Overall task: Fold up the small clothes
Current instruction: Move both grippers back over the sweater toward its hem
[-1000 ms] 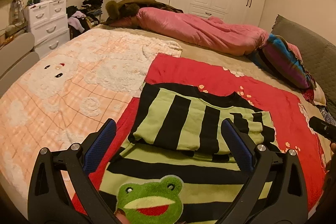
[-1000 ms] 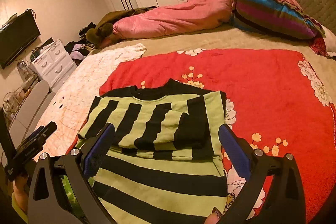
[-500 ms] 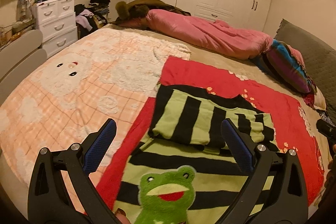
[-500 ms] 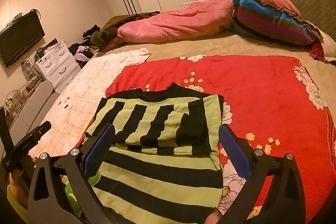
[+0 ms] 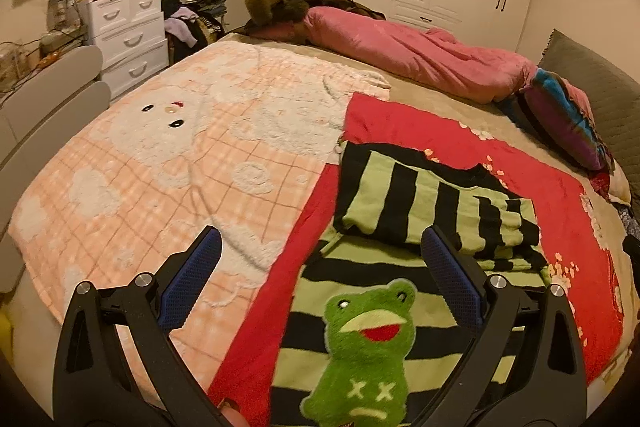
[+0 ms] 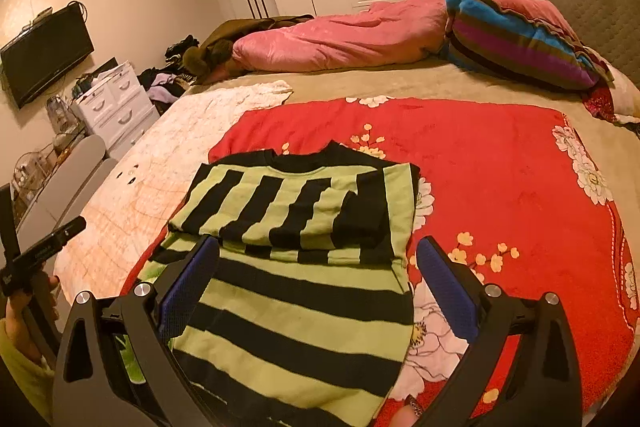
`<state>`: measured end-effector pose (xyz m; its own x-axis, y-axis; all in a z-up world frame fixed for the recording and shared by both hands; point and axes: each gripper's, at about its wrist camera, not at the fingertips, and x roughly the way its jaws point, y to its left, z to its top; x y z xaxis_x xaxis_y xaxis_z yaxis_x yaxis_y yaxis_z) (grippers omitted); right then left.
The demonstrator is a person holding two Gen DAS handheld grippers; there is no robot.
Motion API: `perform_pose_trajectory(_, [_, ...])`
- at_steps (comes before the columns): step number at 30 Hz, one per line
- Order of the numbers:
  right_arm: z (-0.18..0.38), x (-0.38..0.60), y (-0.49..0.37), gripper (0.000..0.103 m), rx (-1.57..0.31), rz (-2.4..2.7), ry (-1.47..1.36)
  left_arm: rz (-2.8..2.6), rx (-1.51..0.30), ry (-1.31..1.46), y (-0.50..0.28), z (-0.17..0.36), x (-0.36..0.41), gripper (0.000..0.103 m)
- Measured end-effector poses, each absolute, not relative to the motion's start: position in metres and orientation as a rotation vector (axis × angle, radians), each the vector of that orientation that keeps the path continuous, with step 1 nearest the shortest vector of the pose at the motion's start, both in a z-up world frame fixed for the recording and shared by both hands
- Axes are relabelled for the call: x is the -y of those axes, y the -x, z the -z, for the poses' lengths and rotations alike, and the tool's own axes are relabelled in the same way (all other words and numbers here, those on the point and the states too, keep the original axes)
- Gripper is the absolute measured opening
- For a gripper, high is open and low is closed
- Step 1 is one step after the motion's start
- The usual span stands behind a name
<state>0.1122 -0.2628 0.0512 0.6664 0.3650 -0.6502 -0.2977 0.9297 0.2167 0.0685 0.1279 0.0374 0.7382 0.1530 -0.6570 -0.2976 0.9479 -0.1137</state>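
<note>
Green-and-black striped sweater (image 6: 296, 259) lay flat on the red blanket (image 6: 500, 163), directly ahead of and below both your grippers. Left gripper (image 5: 320, 279) was wide open, nothing between the fingers; right gripper (image 6: 318, 279) the same, wide open and empty. Both hung above the near end of the sweater, not touching it as far as I could tell.

Step, as I read it: sleeves and top part were already folded in, forming a doubled band across the far end, just beyond your fingertips. The near end, with the frog patch (image 5: 364, 355), was still single layer. So you were between folds, lining up for the last one.

Next move probably called for gripping the two near corners, one per gripper, and carrying them forward over the doubled band. Keep the lift level or the thick knit will skew. The near corners sat under or behind the grippers, so I couldn't see them.

Orientation: the sweater's long axis ran straight away from your grippers, black collar at the far end, hem nearest you. Stripes on the body ran crosswise to that axis; on the folded-in part they ran along it.
</note>
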Motion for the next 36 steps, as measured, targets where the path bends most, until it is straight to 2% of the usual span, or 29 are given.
perform_pose_trajectory(15, [-0.041,0.27,-0.084,0.098,-0.785,-0.375,-0.068,-0.285,-0.74,0.202,-0.037,-0.032,-0.141,0.094])
perform_pose_trajectory(36, [0.021,0.264,-0.033,0.098,-0.956,-0.407,0.04,-0.276,-0.887,0.172,-0.019,0.01,-0.14,0.094])
